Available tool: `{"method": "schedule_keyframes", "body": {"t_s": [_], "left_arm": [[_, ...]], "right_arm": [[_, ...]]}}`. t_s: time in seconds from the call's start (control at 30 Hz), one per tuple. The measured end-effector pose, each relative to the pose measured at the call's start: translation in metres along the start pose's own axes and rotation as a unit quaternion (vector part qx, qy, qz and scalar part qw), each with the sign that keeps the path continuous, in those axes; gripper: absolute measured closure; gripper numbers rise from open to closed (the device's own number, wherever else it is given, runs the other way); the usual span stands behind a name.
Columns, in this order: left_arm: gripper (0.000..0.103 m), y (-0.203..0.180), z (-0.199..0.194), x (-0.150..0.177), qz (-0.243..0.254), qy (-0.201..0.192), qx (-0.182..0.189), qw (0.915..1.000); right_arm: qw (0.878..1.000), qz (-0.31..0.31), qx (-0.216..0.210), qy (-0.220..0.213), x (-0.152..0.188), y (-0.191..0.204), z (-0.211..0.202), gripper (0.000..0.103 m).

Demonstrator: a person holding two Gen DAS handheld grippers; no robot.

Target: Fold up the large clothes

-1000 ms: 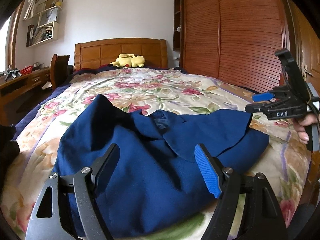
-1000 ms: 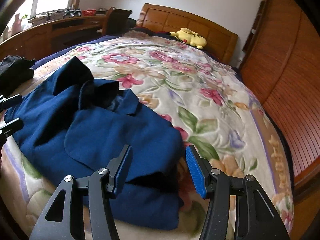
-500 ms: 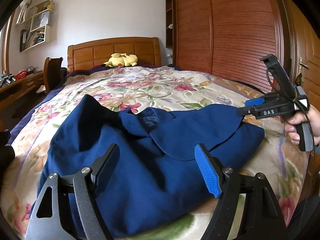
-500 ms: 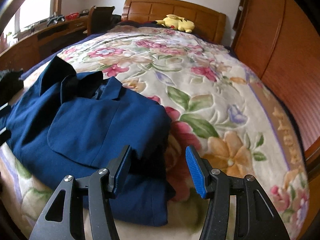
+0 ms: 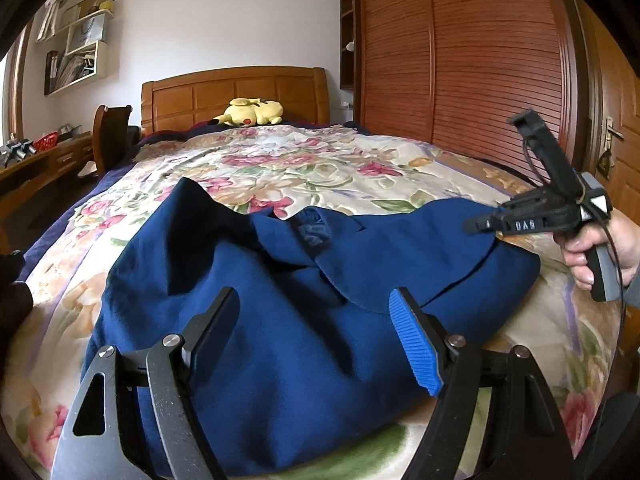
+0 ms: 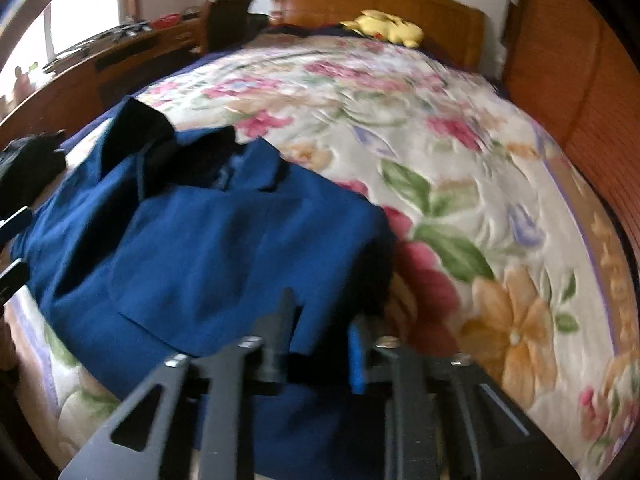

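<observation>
Now my right claw (image 6: 318,336) is closing over the jacket's (image 5: 288,300) near right edge, cloth between the fingers; whether they pinch it yet I cannot tell through the blur. My left claw (image 5: 316,332) hangs wide open, empty, above the jacket, which lies folded on the floral bed (image 5: 320,160).

Black two-finger left gripper (image 5: 316,336), ribbed blue pad inside one jaw, silver screws behind, triangular cut-outs, grey sleeve (image 5: 632,292) worn.
</observation>
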State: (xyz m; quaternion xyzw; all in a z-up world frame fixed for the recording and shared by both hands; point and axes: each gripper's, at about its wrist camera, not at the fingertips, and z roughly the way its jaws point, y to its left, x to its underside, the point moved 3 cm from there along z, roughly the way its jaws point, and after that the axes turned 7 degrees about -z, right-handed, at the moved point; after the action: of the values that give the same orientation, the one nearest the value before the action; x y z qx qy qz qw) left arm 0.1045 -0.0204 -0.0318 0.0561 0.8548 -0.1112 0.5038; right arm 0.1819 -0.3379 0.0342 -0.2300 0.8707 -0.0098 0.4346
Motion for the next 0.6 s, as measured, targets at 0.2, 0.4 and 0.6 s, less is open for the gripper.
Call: {"method": "schedule_keyframes", "body": {"t_s": [0.2, 0.4, 0.6], "left_arm": [[0.025, 0.008, 0.003, -0.001, -0.007, 0.003, -0.003, 1.0], [0.025, 0.014, 0.009, -0.001, -0.017, 0.013, -0.003, 0.9998], [0.025, 0.013, 0.013, 0.0, -0.015, 0.018, -0.005, 0.9997]], "right_arm": [[0.997, 0.032, -0.024, -0.071, -0.029, -0.02, -0.004, 0.098], [0.988, 0.085, -0.014, -0.129, -0.053, -0.048, 0.011, 0.098], [0.982, 0.134, 0.023, -0.133, -0.07, -0.082, 0.033, 0.099]]}}
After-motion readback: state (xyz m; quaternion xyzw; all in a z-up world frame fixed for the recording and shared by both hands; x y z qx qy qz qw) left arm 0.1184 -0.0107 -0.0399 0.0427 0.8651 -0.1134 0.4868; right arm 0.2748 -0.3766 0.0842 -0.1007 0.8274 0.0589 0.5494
